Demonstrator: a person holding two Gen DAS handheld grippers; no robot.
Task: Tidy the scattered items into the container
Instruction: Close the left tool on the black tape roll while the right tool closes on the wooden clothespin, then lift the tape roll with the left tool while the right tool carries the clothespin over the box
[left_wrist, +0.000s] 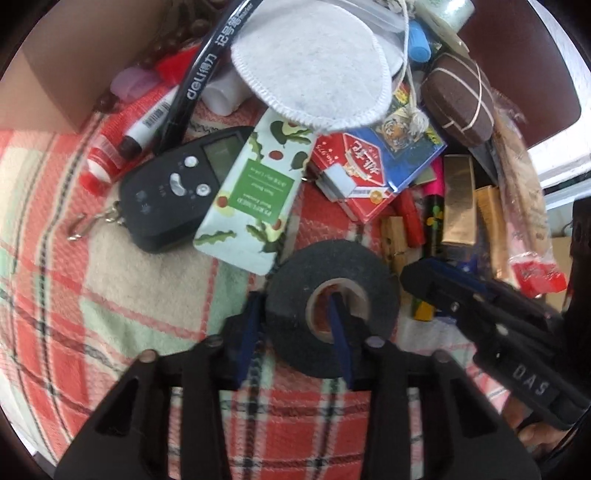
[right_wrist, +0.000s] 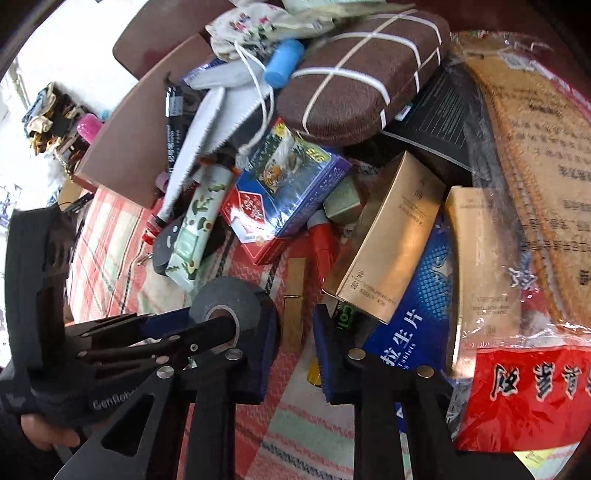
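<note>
The left gripper (left_wrist: 295, 336) has one finger through the core of the black roll of cloth tape (left_wrist: 332, 266) and the other outside it, so its jaws seem to pinch the wall of the roll. The roll lies on the red and green checked cloth (left_wrist: 110, 295). Just right of the roll, the right gripper (right_wrist: 295, 352) stands with its jaws narrowly apart, astride the near end of the pale wooden clothes peg (right_wrist: 294, 295), not clearly pressing it. I would close fully on the peg before lifting and raise both straight up. The brown cardboard box (left_wrist: 40, 92), probably the container, is far beyond the roll.
</note>
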